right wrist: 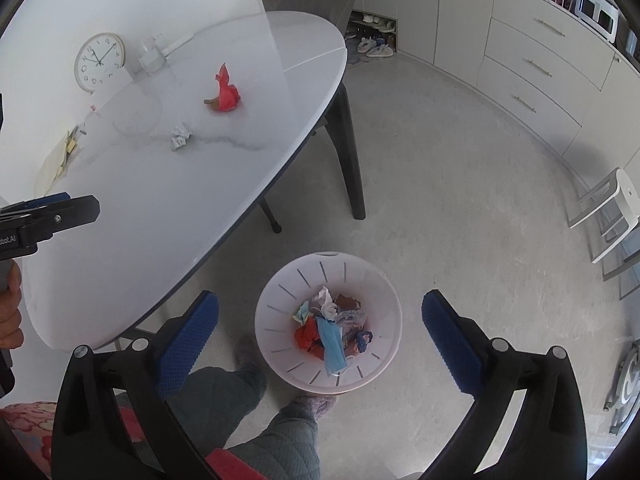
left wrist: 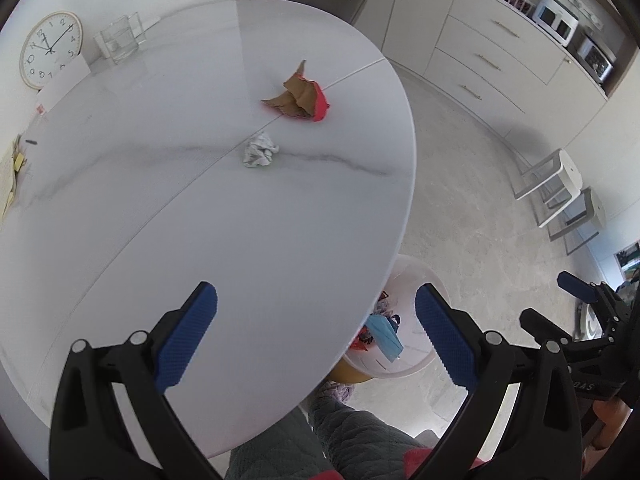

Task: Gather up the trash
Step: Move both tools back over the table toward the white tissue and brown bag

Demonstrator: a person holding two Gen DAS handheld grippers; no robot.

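White marble-look tabletop (left wrist: 180, 208) fills most of my left view, and two pieces of trash sit on it: a crumpled paper ball (left wrist: 260, 150) near the middle, and a torn red-and-brown wrapper (left wrist: 300, 98) just beyond it, toward 1 o'clock from the ball. Neither is touched. My left gripper (left wrist: 316, 336) hangs over the near table edge, angled steeply downward, jaws spread wide with nothing between them, and the ball lies ahead of it at about 11 o'clock. I judge it is held there ready to go for the ball. My right gripper (right wrist: 320, 332) is off the table, to the right, over the floor, also tilted steeply down, and its jaws stand wide apart and empty. Between its fingers I look straight into a pale slotted bin (right wrist: 380, 276) on the floor, just beside the table edge and by the person's slippered foot. It holds a heap of scraps, among them a blue face mask (right wrist: 330, 346). I judge the bin is parked there so a short swing off the table drops things in. At 9 o'clock in the right view, the left gripper shows side-on with a hand (right wrist: 10, 312) below it. A clock (left wrist: 50, 50) leans on the wall at the far left.
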